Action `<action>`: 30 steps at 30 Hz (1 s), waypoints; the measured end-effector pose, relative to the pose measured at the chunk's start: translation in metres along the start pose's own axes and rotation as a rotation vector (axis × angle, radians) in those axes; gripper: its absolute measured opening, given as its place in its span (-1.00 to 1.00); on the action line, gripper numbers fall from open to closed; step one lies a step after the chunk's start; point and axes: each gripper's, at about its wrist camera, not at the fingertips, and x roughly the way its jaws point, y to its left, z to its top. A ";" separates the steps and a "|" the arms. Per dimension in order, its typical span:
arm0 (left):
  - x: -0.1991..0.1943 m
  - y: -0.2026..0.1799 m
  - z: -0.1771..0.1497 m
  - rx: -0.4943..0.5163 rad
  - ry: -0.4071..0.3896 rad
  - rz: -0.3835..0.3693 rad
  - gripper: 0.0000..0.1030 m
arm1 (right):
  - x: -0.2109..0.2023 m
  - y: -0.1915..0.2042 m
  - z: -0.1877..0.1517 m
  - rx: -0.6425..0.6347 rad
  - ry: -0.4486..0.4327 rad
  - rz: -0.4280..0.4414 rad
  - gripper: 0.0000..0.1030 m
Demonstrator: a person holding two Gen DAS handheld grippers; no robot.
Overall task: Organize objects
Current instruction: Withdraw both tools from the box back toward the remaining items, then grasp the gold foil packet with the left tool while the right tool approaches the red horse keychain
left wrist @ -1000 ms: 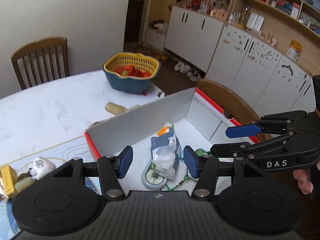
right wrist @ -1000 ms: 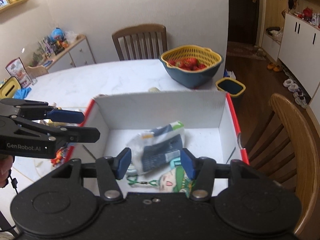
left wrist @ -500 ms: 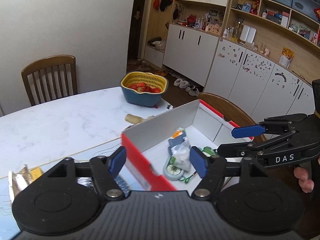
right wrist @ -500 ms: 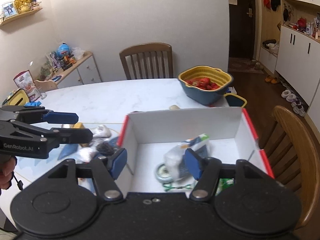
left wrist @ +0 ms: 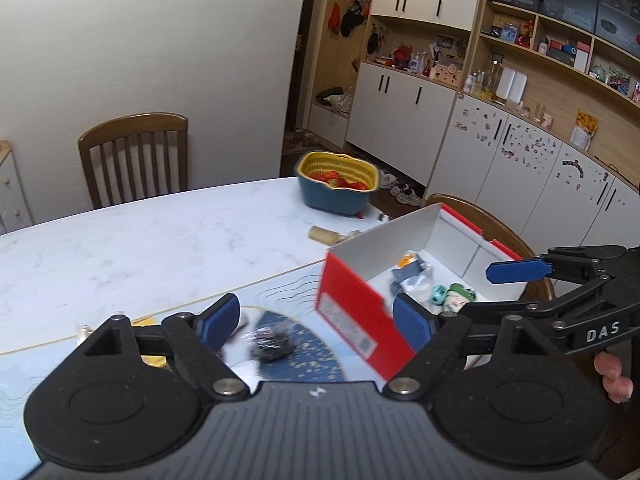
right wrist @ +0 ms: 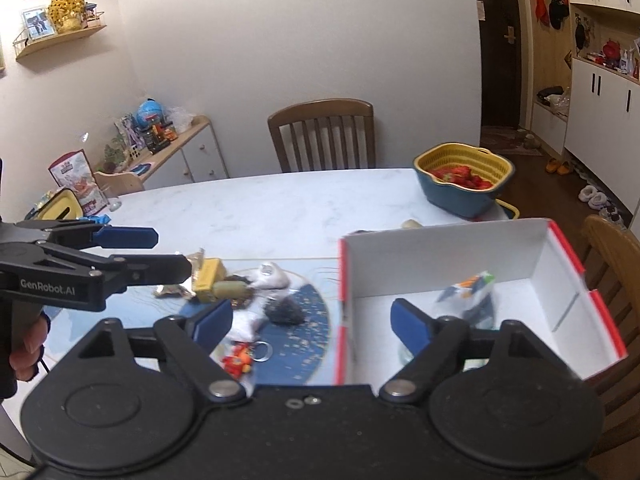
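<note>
1. Left wrist view: my left gripper (left wrist: 316, 318) hangs over the near edge of the white marble table (left wrist: 140, 240), its blue-padded jaws opening with nothing between them. Below the gap, on a blue patterned mat (left wrist: 304, 356), lies a small dark bundle in clear crinkly wrap (left wrist: 272, 345). It is blurred, but I judge it light, soft and slippery; I would pinch it across its thick middle rather than by loose film. A yellow packet (left wrist: 150, 358) peeks out beside my left finger.

2. Same view, to the right: a red cardboard box (left wrist: 360, 328) with a white inside stands on the table edge. It already holds a blue-and-white pouch (left wrist: 412, 278) and small green trinkets (left wrist: 456, 294). My right gripper (left wrist: 500, 292) reaches in from the right above the box, empty. Farther off sits a yellow-and-blue basket of strawberries (left wrist: 338, 184).

3. Right wrist view: my right gripper (right wrist: 312, 322) is also opening, holding nothing, poised over the box's left wall (right wrist: 344, 320). Left of the box, loose things cluster on the mat: a white figurine (right wrist: 272, 278), a yellow block (right wrist: 208, 280), crumpled foil wrappers (right wrist: 172, 290), the dark bundle (right wrist: 284, 312), and a red charm on a metal ring (right wrist: 244, 358). The figurine looks rigid and perhaps breakable, so I would grip its broad body gently; the charm is tiny and best taken by its red part. My left gripper (right wrist: 168, 252) hovers over the wrappers, empty.
</note>
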 end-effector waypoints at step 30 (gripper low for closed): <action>0.034 0.193 -0.065 -0.220 0.065 0.191 1.00 | 0.100 0.100 -0.034 -0.060 0.131 -0.037 0.87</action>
